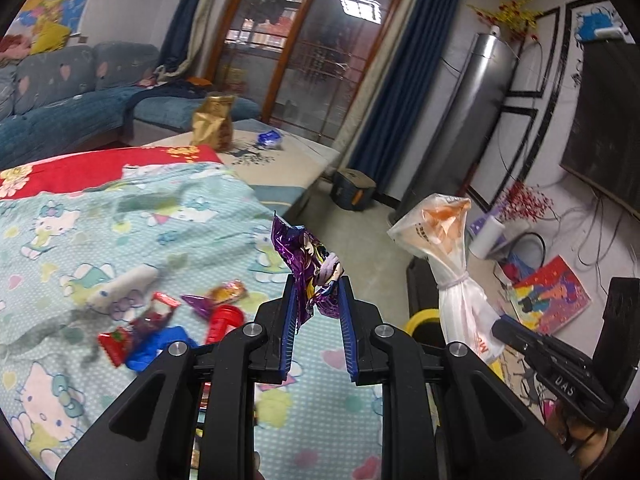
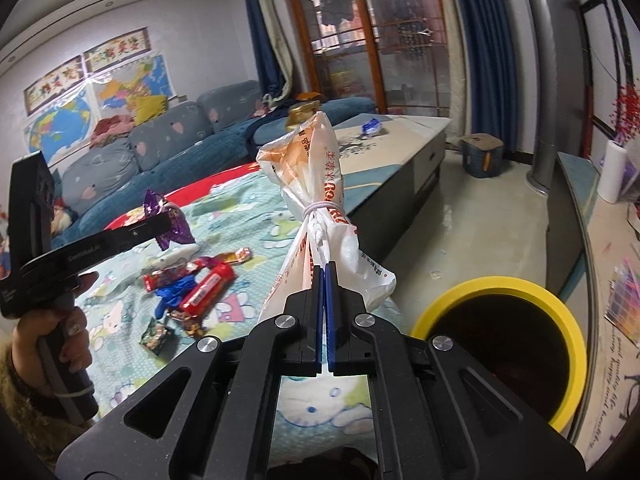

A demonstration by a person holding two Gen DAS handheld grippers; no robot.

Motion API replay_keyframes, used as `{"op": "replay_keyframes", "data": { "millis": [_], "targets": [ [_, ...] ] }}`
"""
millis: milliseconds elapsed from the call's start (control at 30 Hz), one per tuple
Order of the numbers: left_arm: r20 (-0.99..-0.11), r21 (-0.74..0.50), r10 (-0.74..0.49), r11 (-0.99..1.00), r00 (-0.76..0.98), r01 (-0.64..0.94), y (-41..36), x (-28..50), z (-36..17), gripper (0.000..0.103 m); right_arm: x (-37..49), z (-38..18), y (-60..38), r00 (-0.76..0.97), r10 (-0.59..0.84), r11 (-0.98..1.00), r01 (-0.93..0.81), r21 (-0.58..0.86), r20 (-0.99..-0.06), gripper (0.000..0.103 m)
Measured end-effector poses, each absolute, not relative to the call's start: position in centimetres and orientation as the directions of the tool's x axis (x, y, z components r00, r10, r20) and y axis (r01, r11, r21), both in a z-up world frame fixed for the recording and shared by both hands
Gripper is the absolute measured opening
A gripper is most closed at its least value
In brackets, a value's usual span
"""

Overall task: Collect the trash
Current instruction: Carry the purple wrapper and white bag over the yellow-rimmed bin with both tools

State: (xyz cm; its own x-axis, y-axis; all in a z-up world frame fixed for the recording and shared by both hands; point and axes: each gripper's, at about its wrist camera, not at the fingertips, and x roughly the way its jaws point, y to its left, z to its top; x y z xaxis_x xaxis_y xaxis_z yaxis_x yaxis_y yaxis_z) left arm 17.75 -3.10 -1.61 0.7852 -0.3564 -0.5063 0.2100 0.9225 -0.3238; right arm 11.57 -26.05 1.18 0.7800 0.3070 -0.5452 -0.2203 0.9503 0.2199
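Observation:
My left gripper point(image 1: 318, 280) is shut on a purple foil wrapper point(image 1: 310, 264) and holds it above the Hello Kitty cloth point(image 1: 120, 224); the wrapper also shows in the right wrist view point(image 2: 170, 222). My right gripper point(image 2: 325, 270) is shut on a tied white and orange plastic bag point(image 2: 316, 184), held upright; it also shows in the left wrist view point(image 1: 448, 248). A yellow-rimmed bin point(image 2: 500, 344) stands on the floor just right of the bag. Several wrappers lie on the cloth, among them a red tube point(image 2: 206, 290) and a blue wrapper point(image 2: 172, 294).
A gold bag point(image 1: 214, 122) and a blue packet point(image 1: 270, 138) sit on the far coffee table point(image 2: 400, 140). A blue sofa point(image 1: 60, 96) runs behind. A low TV cabinet point(image 2: 592, 240) lines the right wall. A box point(image 2: 482, 154) stands on the floor.

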Motion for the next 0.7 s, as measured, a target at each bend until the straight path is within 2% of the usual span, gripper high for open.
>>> {"op": "replay_keyframes", "data": {
  "millis": [700],
  "targets": [
    [-0.521, -0.277, -0.481, 0.877, 0.705, 0.393, -11.9, 17.4, -2.2, 0.019, 9.9, -0.1, -35.0, 0.808, 0.127, 0.977, -0.001, 0.214, -0.575, 0.0]
  ]
}}
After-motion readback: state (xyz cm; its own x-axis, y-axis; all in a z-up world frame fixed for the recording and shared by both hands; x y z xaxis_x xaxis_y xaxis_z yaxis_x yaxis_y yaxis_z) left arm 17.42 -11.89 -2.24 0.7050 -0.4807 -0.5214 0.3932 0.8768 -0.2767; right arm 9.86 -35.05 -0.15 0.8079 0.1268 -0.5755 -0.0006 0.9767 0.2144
